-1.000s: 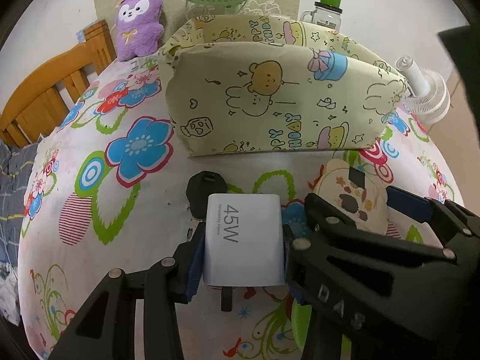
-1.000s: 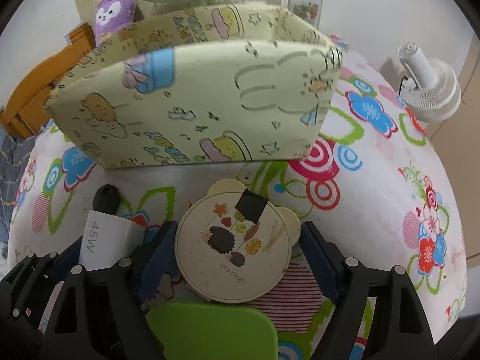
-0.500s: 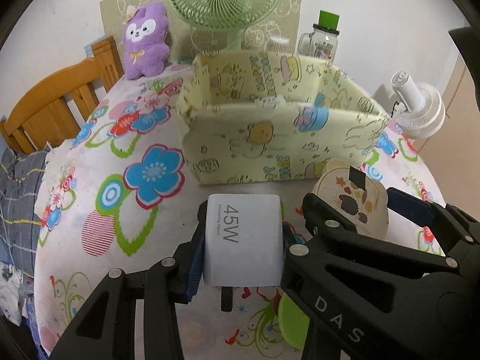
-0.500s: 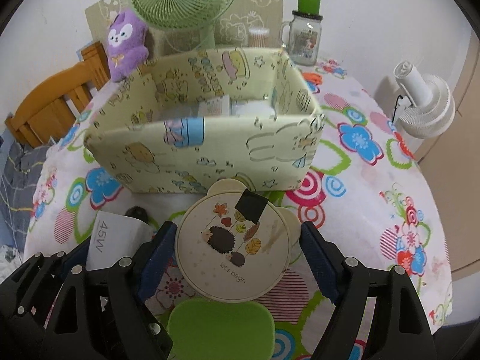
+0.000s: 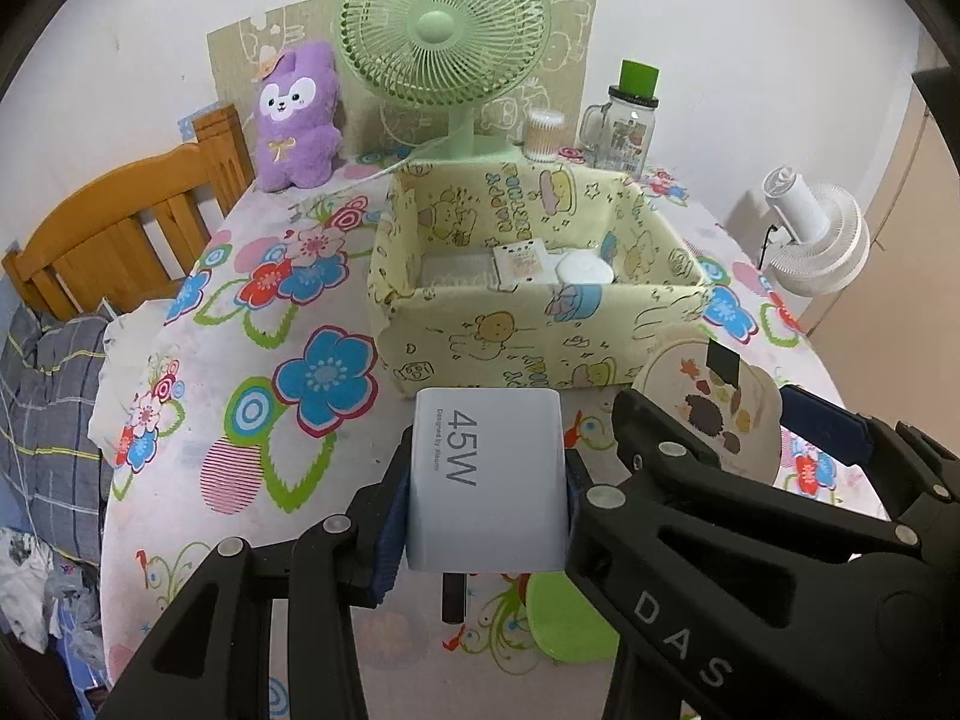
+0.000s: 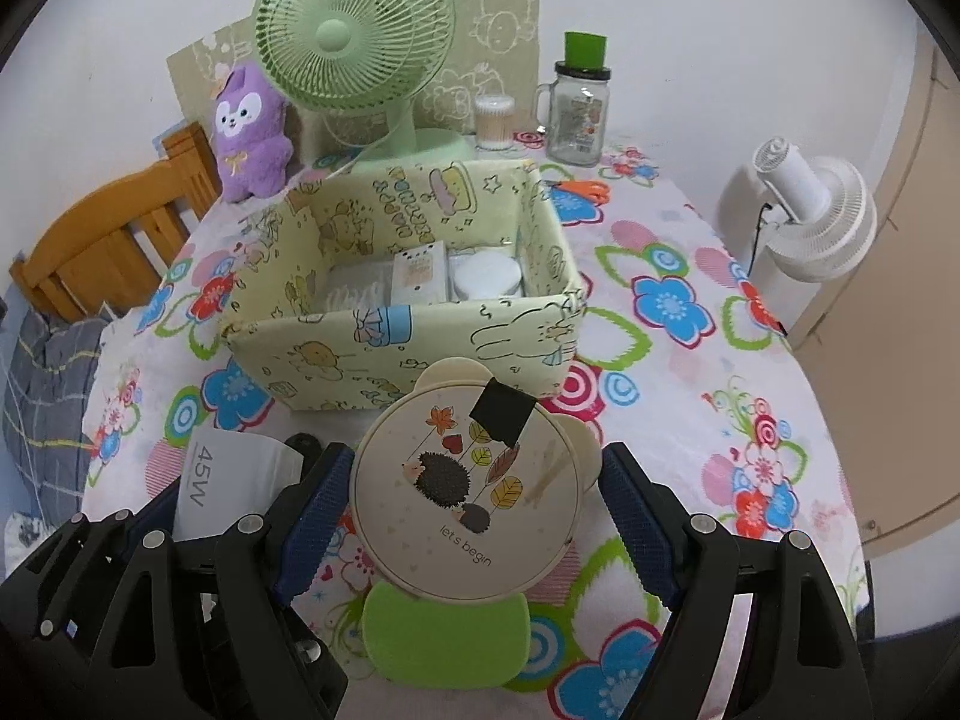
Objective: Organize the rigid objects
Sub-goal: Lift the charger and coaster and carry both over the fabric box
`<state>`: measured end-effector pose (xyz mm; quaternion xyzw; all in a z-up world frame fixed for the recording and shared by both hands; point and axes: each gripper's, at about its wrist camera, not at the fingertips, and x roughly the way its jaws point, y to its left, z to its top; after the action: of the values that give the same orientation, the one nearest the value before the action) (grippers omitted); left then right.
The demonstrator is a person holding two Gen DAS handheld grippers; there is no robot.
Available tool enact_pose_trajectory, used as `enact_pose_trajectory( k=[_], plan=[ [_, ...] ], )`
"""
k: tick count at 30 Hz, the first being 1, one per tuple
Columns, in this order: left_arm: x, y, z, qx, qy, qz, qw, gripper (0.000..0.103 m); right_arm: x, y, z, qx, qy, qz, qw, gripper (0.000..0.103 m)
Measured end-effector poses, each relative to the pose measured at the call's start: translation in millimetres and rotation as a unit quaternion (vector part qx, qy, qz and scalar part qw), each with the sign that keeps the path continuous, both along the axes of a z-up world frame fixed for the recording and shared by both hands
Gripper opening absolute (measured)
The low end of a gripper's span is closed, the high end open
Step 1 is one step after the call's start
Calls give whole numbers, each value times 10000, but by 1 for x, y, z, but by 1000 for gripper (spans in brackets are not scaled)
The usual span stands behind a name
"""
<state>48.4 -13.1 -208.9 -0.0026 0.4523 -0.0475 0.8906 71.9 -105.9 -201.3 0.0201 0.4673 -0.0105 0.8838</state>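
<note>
1. The left tool (image 5: 486,480) clamps the white charger (image 5: 487,483); the right tool (image 6: 471,504) grips the round hedgehog tin (image 6: 468,492). Both hang above the bench (image 6: 690,372), just short of the yellow box (image 6: 408,354).
2. Risk: the tin's curved rim could slip from the pads, or the tools could collide, being side by side.
3. The box's near wall stands between the loads and its interior; a packet (image 6: 420,273) and a white disc (image 6: 486,276) already lie inside. The green fan (image 6: 354,30) is behind.
</note>
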Motion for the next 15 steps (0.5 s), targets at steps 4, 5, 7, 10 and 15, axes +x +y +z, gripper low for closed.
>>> enact_pose_trajectory(
  k=[4,5,7,10,15],
  plan=[
    [-4,0,12,-11,-27,4,10000,48,-4,0,13,8,-27,-24,10000,84],
    [-4,0,16,-10,-26,7,10000,48,-5,0,17,-3,-33,-26,10000,84],
    [-5,-1,21,5,-38,11,10000,48,-6,0,23,-4,-45,-40,10000,84],
    [-7,-1,29,-4,-57,30,10000,48,-8,-1,31,25,-56,-71,10000,84],
    [-8,-2,42,-85,-92,48,9999,48,-10,-2,45,105,-132,-73,9998,84]
  ],
)
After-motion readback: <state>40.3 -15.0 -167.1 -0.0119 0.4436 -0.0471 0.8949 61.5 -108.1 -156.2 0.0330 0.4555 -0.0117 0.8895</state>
